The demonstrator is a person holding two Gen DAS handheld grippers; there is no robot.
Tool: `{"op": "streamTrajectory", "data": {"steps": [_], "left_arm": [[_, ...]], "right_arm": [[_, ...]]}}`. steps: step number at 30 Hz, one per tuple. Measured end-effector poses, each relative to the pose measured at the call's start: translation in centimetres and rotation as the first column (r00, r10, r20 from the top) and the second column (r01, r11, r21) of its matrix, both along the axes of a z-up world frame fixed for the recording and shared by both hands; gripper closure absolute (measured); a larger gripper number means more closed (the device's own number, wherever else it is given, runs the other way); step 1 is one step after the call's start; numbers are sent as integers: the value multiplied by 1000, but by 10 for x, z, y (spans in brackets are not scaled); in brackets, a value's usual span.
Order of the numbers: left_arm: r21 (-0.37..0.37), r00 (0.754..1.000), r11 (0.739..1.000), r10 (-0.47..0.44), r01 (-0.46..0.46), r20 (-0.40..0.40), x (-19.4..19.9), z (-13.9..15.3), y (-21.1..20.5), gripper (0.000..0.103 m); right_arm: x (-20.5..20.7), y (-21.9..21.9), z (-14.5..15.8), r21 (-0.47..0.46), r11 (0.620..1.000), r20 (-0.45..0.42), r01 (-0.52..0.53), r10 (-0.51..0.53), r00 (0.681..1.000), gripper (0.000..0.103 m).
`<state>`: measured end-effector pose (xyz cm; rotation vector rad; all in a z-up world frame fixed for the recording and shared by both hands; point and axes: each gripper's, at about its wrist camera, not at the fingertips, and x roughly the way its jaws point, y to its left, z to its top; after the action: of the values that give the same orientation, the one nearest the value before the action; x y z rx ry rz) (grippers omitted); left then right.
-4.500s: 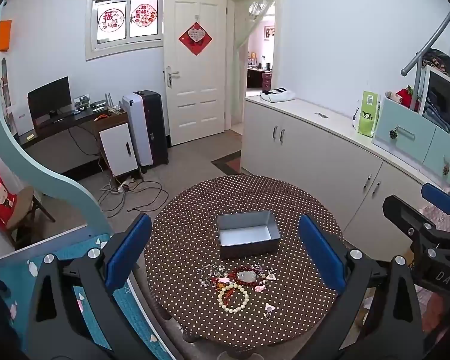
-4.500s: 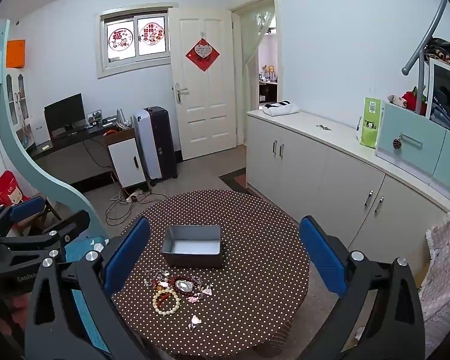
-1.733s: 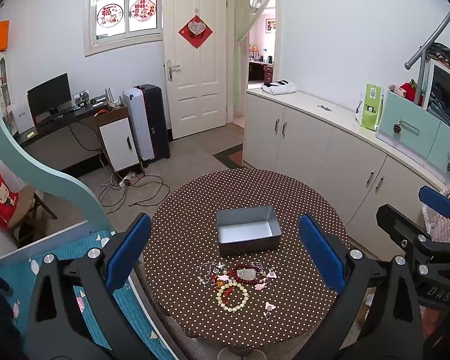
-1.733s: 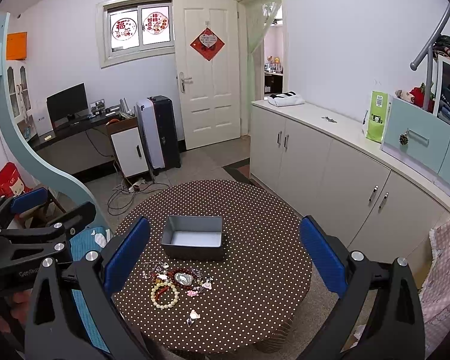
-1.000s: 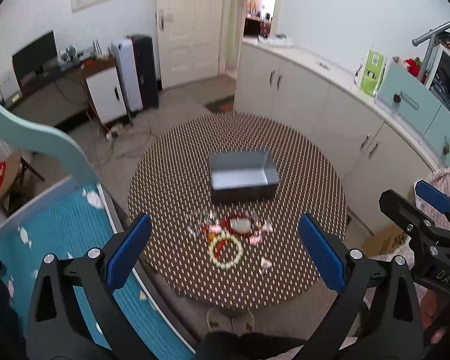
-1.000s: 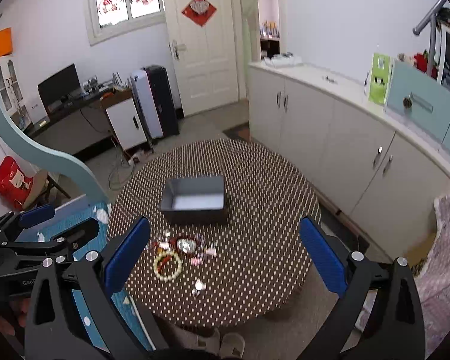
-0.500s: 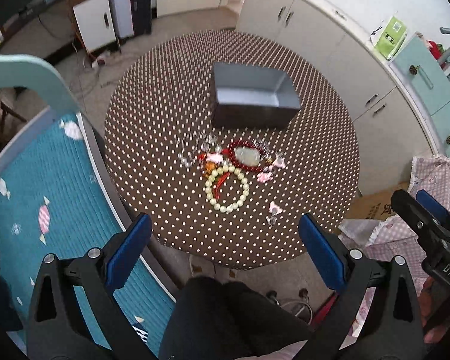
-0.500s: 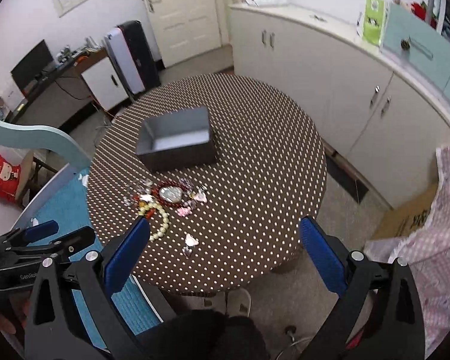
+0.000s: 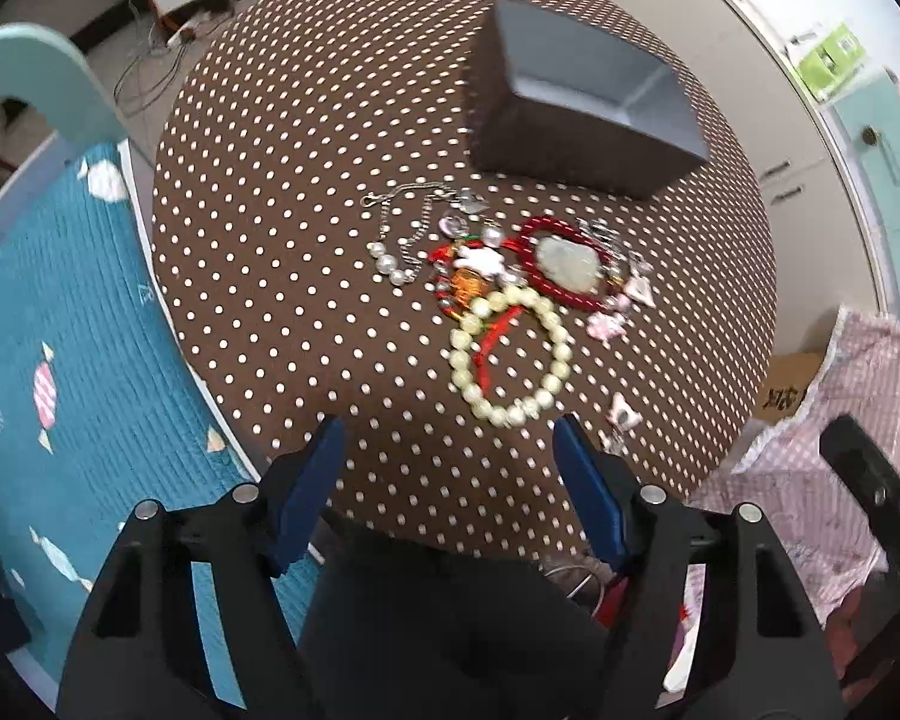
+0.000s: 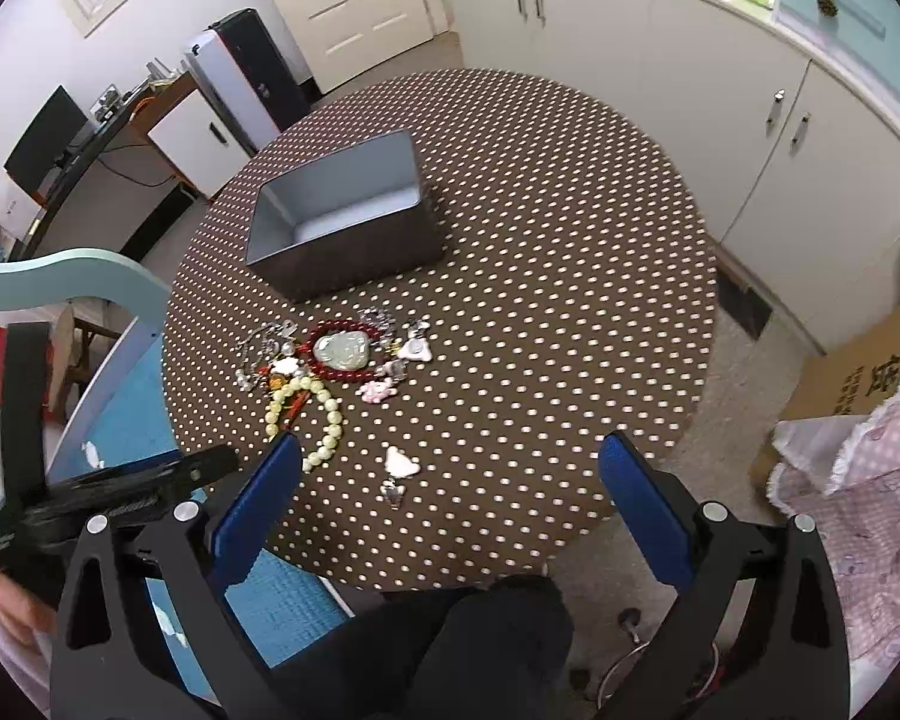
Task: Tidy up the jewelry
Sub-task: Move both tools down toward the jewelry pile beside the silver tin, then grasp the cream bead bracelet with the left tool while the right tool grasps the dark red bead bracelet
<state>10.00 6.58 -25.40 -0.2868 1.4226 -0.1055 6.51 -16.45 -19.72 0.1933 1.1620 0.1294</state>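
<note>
A heap of jewelry lies on the round brown dotted table [image 9: 258, 252] [image 10: 570, 228]. It holds a cream bead bracelet [image 9: 561, 354] [image 10: 333, 414], a red bead ring around a pale jade pendant [image 9: 567, 261] [image 10: 342, 348], a silver chain with pearls [image 9: 396, 240] and pink charms [image 9: 623, 417] [image 10: 402, 462]. Behind it stands an empty grey box [image 9: 588, 102] [image 10: 342, 216]. My left gripper [image 9: 447, 438] hovers above the table's near edge just short of the cream bracelet; its jaws are closing with nothing between them. My right gripper [image 10: 450, 450] hangs open over the near edge, empty.
A blue quilted bed cover [image 9: 60, 330] lies left of the table. White cabinets [image 10: 690, 60] run along the right wall. A pink checked cloth [image 9: 840, 420] and a cardboard box [image 10: 858, 372] sit at the right. The person's dark legs [image 9: 450, 630] are under the near edge.
Both grippers have sunk toward the table and tipped downward, so the jewelry looks much larger. The left jaws have narrowed; the right jaws stay wide.
</note>
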Motion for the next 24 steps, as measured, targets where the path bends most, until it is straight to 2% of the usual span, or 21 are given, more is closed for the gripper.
{"op": "streamTrajectory", "data": {"steps": [1, 5, 8, 11, 15, 17, 20, 22, 24], "left_arm": [[-9, 1000, 1000, 7, -7, -4, 3, -5, 2, 38], [-30, 999, 999, 32, -32, 1, 14, -16, 7, 44], [-30, 1000, 999, 18, -17, 14, 22, -22, 5, 52], [14, 1000, 1000, -18, 18, 17, 31, -32, -1, 56], [37, 999, 998, -44, 44, -11, 39, -45, -10, 62], [76, 997, 994, -81, 80, 2, 42, -46, -17, 64], [130, 989, 981, -145, 141, 19, 44, -49, -27, 77], [166, 988, 974, -157, 152, 17, 46, -51, -26, 94], [142, 989, 980, -146, 143, 9, 48, -50, -20, 94]], "right_arm": [[1, 2, -2, -3, 1000, -3, -9, 9, 1000, 15], [11, 15, -13, -36, 998, -2, -56, 56, 998, 25], [16, 25, -15, -54, 994, 15, -99, 100, 995, 32], [22, 34, -17, -63, 988, 24, -142, 144, 989, 37], [32, 45, -20, -95, 974, 35, -203, 207, 978, 41], [39, 49, -23, -98, 968, 39, -229, 234, 972, 43], [51, 54, -32, -74, 961, 19, -268, 270, 963, 48], [59, 59, -37, -73, 949, 11, -306, 308, 951, 54], [65, 64, -40, -82, 936, 6, -343, 344, 939, 56]]}}
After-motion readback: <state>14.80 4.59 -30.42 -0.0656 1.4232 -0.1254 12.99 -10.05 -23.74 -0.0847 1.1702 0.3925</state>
